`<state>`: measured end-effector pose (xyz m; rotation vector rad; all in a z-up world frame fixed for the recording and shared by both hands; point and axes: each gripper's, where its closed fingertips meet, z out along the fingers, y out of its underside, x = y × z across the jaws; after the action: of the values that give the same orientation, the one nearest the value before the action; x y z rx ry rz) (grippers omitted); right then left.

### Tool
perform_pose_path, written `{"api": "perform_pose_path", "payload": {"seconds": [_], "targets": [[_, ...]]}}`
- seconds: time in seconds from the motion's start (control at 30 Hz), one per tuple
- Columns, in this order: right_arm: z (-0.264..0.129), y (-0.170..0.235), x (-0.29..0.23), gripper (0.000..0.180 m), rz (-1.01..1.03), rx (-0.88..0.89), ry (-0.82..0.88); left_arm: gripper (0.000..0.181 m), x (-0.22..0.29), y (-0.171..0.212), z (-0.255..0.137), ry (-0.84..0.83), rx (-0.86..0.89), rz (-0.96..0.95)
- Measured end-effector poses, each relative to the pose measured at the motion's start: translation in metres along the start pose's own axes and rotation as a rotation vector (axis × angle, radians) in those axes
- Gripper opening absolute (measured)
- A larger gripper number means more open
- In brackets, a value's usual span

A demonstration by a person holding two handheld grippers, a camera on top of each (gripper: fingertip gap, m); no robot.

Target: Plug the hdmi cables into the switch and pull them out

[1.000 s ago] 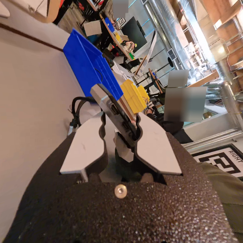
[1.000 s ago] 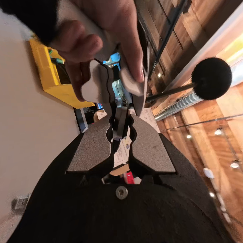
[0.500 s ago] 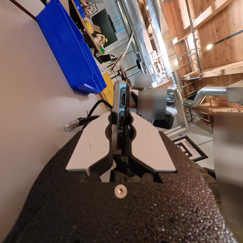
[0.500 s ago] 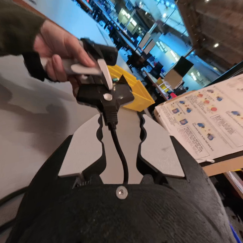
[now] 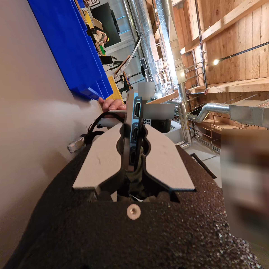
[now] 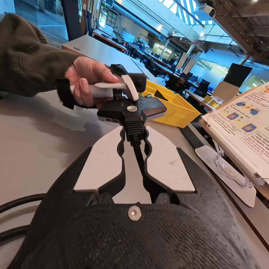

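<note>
My left gripper (image 5: 133, 128) is shut on the grey HDMI switch (image 5: 128, 139) and holds it on edge above the table. Three empty ports face the camera. In the right wrist view the switch (image 6: 151, 107) shows its black top with a silver button, and the left gripper's white finger (image 6: 130, 88) lies over it. A black HDMI plug (image 6: 133, 128) sits in the switch's near side, with its cable (image 6: 139, 157) running back toward me. My right gripper (image 6: 133, 129) is shut on that plug.
A blue bin (image 5: 69, 48) stands on the table beyond the switch, a yellow bin (image 6: 174, 110) behind it. A loose silver-tipped plug (image 5: 75, 145) lies on the table. An instruction board (image 6: 240, 131) stands at right. Black cable loops (image 6: 14, 203) lie at lower left.
My left gripper closed on the switch, which the right gripper had been holding. The right gripper let go, drew back, and has now closed its fingers around the black plug.
</note>
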<state>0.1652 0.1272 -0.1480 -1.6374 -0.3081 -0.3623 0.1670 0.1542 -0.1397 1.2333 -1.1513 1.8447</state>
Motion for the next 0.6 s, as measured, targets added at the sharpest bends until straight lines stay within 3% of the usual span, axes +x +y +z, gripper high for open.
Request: {"api": "perform_pose_path", "payload": {"seconds": [0.17, 0.33, 0.5, 0.6], "targets": [[-0.006, 0.010, 0.003, 0.023, 0.041, 0.029, 0.002, 0.022, -0.011, -0.002, 0.008, -0.005, -0.015, -0.037], [-0.010, 0.022, 0.004, 0.023, 0.125, 0.039, -0.011, 0.022, -0.020, -0.003, 0.013, -0.072, -0.036, 0.071], [-0.031, 0.020, 0.027, 0.023, 0.269, 0.165, 0.061, 0.022, 0.005, -0.025, -0.006, -0.260, -0.008, 0.466], [-0.040, 0.026, 0.032, 0.023, 0.306, 0.185, 0.082, 0.026, 0.014, -0.060, -0.052, -0.552, 0.010, 0.722]]}}
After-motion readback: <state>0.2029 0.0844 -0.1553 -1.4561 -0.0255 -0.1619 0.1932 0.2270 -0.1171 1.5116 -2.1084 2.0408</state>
